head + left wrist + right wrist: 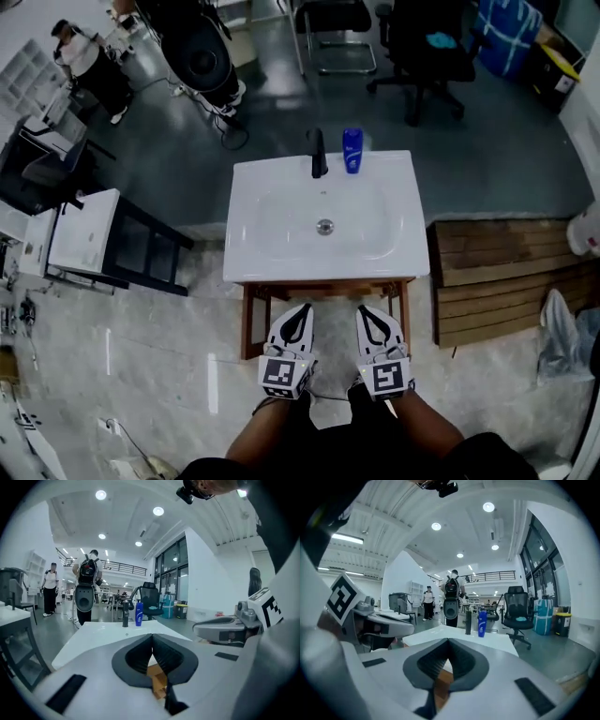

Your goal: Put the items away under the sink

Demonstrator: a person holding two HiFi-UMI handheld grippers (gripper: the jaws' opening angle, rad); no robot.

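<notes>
A white sink sits on a wooden stand straight ahead. At its back rim stand a black tap and a blue bottle. Both grippers hover side by side at the stand's front edge, below the basin. My left gripper is shut with nothing between its jaws, and so is my right gripper. The left gripper view looks over the sink top to the bottle and tap. The right gripper view also shows the bottle and tap. The space under the sink is hidden.
A slatted wooden board lies right of the sink, with white bags beside it. A black-framed stand with a white top is at the left. Office chairs and a black speaker-like unit stand behind. People stand far off.
</notes>
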